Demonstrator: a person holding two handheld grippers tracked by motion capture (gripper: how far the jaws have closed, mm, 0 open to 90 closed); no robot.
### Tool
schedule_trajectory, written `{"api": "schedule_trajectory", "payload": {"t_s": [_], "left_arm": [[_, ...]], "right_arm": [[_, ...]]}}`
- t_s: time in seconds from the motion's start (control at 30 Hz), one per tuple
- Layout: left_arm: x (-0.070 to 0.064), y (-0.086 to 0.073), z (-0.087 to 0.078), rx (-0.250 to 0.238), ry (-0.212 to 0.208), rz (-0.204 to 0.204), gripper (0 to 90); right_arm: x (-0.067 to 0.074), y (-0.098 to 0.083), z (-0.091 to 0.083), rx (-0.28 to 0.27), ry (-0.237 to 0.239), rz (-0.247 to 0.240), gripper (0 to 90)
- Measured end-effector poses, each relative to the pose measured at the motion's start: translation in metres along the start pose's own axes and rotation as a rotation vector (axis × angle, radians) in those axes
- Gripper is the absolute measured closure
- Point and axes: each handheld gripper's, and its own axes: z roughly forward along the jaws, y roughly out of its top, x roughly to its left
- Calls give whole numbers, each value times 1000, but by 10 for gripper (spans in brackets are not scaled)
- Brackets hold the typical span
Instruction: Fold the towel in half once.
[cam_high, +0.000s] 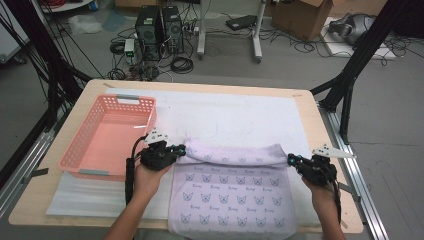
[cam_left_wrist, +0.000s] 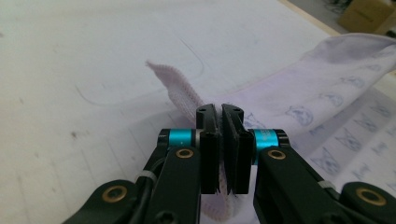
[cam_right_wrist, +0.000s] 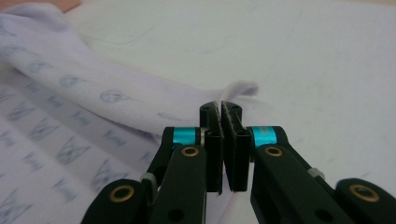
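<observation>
the patterned cloth (cam_high: 232, 192) is being folded, its far corners pinched by the left gripper (cam_high: 182, 150) and right gripper (cam_high: 291, 160); next, the lifted edge should be laid down evenly.

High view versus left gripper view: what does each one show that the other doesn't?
The high view alone takes in the pink basket, the right gripper and the computers on the floor. The left gripper view alone shows, close up, the jaws pinched shut on a stitched corner of the cloth. Both share the left gripper, the patterned cloth and the white table cover.
</observation>
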Motion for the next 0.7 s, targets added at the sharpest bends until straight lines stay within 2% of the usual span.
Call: {"api": "schedule_trajectory", "payload": {"t_s": [0.27,0.33,0.37,0.4,0.47,0.57,0.67,0.7], "left_arm": [[-10,-40,-17,35,-35,16,846],[-8,-44,-18,40,-30,2,794],[-6,-43,-17,43,-27,-13,705],[-3,-41,-15,49,-30,-38,620],[0,-34,-12,39,-25,-55,552],[7,-23,-1,54,-9,-66,500],[13,-16,14,71,19,-81,473],[14,-15,18,62,23,-84,472]], "right_arm": [[12,-36,-17,37,32,-7,876],[13,-43,-17,62,30,-11,863],[12,-45,-16,72,27,-7,839],[12,-46,-16,73,22,1,764],[10,-43,-14,60,5,55,655],[8,-30,-9,43,-22,63,609],[5,-14,4,79,-48,54,578],[4,-10,10,93,-52,56,572]]}}
